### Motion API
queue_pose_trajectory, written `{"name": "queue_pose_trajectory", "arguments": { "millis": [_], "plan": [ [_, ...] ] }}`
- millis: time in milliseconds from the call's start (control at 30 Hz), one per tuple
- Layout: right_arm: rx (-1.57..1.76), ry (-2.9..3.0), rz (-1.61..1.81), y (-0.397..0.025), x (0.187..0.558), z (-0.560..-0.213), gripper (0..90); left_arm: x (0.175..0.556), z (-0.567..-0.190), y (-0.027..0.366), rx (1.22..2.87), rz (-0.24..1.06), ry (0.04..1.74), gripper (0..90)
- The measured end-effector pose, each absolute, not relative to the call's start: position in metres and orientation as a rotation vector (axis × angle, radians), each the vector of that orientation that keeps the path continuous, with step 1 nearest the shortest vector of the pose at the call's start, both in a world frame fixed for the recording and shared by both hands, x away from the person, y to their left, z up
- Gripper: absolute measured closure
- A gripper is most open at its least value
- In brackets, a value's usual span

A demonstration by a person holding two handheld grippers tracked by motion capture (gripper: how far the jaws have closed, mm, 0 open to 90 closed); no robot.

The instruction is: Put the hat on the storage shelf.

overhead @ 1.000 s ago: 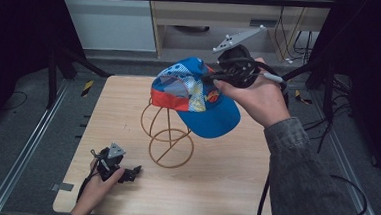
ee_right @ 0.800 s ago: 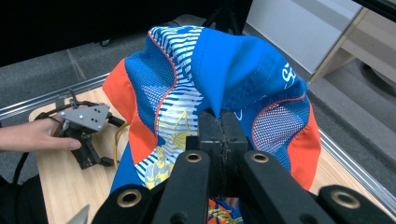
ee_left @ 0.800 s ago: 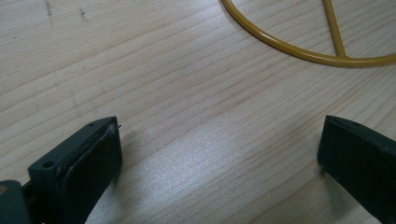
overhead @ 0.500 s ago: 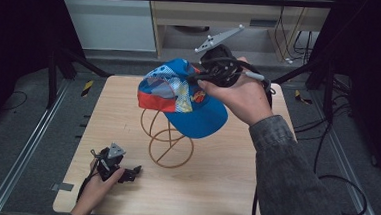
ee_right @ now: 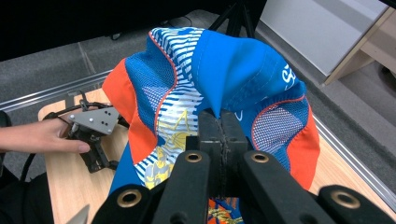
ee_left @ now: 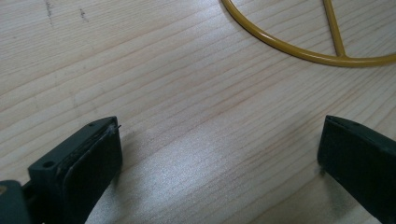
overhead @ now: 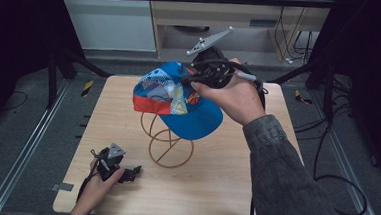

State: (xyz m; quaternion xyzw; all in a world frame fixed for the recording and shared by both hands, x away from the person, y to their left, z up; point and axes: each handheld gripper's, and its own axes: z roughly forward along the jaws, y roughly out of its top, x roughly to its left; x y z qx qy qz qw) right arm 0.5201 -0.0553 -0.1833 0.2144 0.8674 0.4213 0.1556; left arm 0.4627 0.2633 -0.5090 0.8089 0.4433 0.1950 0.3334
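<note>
Gripping a blue baseball cap point(overhead: 179, 99) by a fold of its crown fabric, the right gripper point(ee_right: 219, 126) holds the cap in the air above a gold wire hat stand point(overhead: 166, 143) on the wooden bench point(overhead: 233, 190). Its jaws are clamped tight on the blue cloth, pads pressed together with the fabric pinched between them, as the right gripper view shows. The cap, patterned with orange panels, white stripes and mesh, hangs with its brim sloping down toward the person's side; from the high view it overlaps the stand's upper loops, though whether the two touch cannot be told. The person's right hand point(overhead: 236, 98) wraps the gripper from behind, a grey sleeve point(overhead: 284, 178) running down to the frame's lower edge.

At the bench's near left corner, the left gripper point(overhead: 132, 172) rests low on the wood in the person's left hand point(overhead: 99, 182), well apart from the cap. Its jaws stand wide apart with bare wood grain between them, and the curved base ring of the stand lies just ahead in the left gripper view.
</note>
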Motion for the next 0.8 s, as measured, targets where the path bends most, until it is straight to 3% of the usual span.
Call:
{"name": "queue_pose_trajectory", "arguments": {
  "millis": [800],
  "plan": [
    [0.589, 2.527, 1.196, -0.037, 0.523, -0.193, 90.0, 0.463, -0.509, 0.263, 2.113, 0.508, 1.155, 0.0]
  ]
}}
